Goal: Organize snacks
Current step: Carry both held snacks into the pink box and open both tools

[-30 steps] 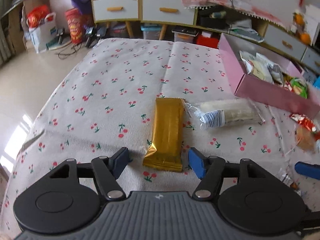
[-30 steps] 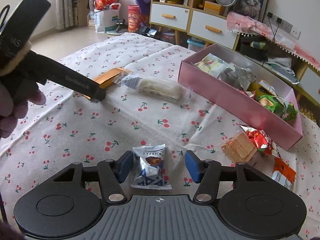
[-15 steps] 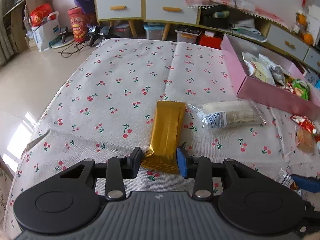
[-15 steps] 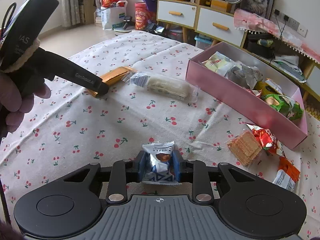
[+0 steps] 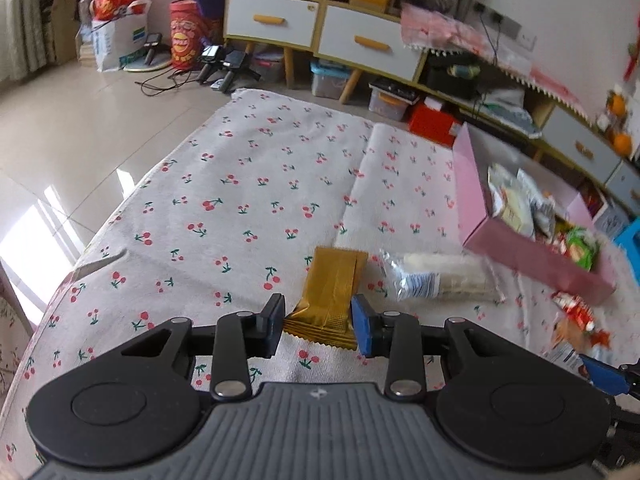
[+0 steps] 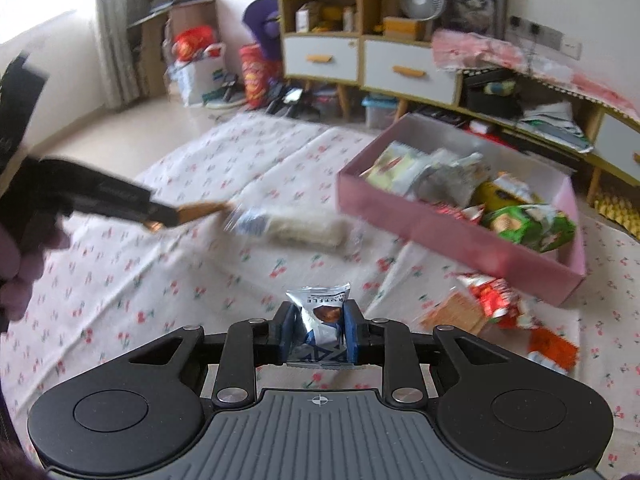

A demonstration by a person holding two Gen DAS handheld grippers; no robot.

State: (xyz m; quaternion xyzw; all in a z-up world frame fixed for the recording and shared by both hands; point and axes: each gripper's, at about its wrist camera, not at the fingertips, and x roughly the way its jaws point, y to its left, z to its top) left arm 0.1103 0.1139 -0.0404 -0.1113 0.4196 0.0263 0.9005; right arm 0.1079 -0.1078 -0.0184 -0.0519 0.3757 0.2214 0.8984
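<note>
My left gripper (image 5: 318,326) is shut on the near end of a gold snack bar (image 5: 334,290) and holds it just above the cherry-print cloth (image 5: 240,184). My right gripper (image 6: 318,334) is shut on a small silver-and-blue truffle packet (image 6: 322,316), lifted off the cloth. The pink box (image 6: 452,220) with several snack packets stands to the right; it also shows in the left wrist view (image 5: 532,254). The left gripper with the gold bar (image 6: 200,211) shows at the left of the right wrist view.
A clear-wrapped white snack (image 5: 440,278) lies beside the gold bar, and also shows in the right wrist view (image 6: 296,228). Red and orange packets (image 6: 492,300) lie on the cloth in front of the box. Cabinets (image 5: 320,28) and floor clutter stand beyond the table's far edge.
Both grippers closed on their snacks, the left on the gold bar and the right on the truffle packet. Both have since lifted them off the cloth.
</note>
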